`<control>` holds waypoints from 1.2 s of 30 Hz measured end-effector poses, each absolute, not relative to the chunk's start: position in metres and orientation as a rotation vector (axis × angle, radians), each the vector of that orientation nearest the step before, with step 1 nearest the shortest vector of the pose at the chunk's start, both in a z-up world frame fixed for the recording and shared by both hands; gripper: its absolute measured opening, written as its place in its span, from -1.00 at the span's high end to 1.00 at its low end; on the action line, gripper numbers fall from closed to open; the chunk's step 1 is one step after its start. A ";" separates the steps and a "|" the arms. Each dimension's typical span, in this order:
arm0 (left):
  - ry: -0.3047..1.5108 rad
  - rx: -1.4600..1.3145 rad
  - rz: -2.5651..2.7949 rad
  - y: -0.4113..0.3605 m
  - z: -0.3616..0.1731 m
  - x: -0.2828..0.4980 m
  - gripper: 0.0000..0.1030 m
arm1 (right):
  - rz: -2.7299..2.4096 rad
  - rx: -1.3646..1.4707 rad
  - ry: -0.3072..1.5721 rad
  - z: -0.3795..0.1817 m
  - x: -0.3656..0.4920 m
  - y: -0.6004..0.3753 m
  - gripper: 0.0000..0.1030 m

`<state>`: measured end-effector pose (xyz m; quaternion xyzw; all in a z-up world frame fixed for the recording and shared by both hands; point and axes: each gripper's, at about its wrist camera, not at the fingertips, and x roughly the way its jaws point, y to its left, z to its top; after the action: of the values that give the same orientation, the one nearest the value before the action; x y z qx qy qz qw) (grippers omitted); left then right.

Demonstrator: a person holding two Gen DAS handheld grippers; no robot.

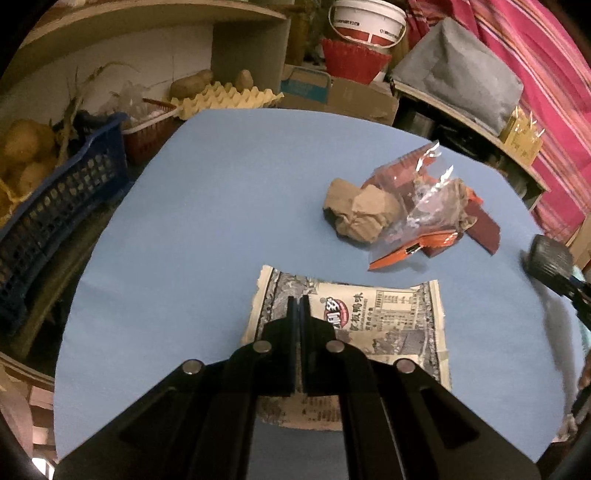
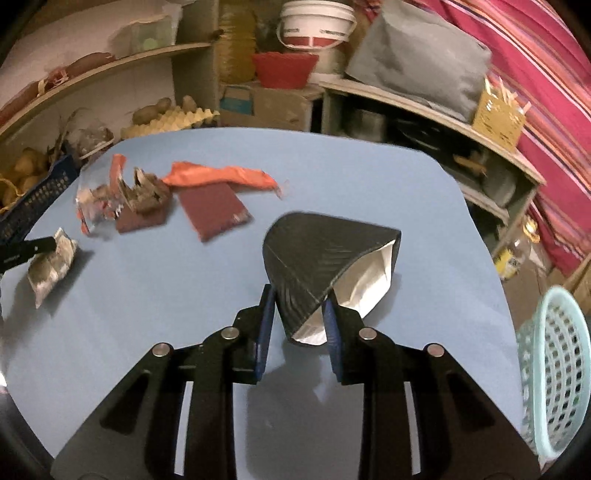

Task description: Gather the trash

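Observation:
A printed beige snack wrapper (image 1: pixel 388 314) is at my left gripper (image 1: pixel 299 300), whose fingers are shut on a pinch of its middle. In the right wrist view the wrapper (image 2: pixel 51 266) hangs crumpled from a left fingertip (image 2: pixel 44 244) just above the blue tabletop (image 2: pixel 332 177). My right gripper (image 2: pixel 301 306) is shut on a black pouch with a white lining (image 2: pixel 317 251), held off the table. The left wrist view shows this pouch (image 1: pixel 546 258) blurred at its right edge. A crumpled brown paper (image 1: pixel 360 212), clear foil scraps (image 1: pixel 424 206), an orange wrapper (image 2: pixel 221 175) and maroon packets (image 2: pixel 214 210) lie together farther back.
A turquoise mesh basket (image 2: pixel 554 373) stands off the table's right side. A dark blue crate (image 1: pixel 55 218) with potatoes sits to the left, near an egg tray (image 1: pixel 225 98). Behind are shelves, a white bucket (image 1: pixel 365 22), a red basket (image 1: pixel 354 61) and a striped curtain (image 1: pixel 546 92).

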<state>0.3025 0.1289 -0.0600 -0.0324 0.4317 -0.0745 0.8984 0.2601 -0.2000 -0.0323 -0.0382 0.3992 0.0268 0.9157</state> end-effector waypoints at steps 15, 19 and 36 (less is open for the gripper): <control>0.666 0.023 -0.105 0.121 -0.018 0.269 0.32 | 0.047 -0.071 0.840 -0.042 0.216 -0.206 -0.62; 0.561 0.065 -0.027 0.125 -0.008 0.256 -0.70 | 0.034 -0.074 0.840 -0.045 0.211 -0.206 -0.65; 0.819 0.082 -0.132 0.121 -0.055 0.279 -0.77 | -0.124 -0.079 0.715 -0.024 0.200 -0.226 -0.91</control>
<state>0.2787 0.1206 -0.0555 0.0397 0.3977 -0.0642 0.9144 0.1997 -0.2257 -0.0241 -0.0387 0.3498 -0.0607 0.9341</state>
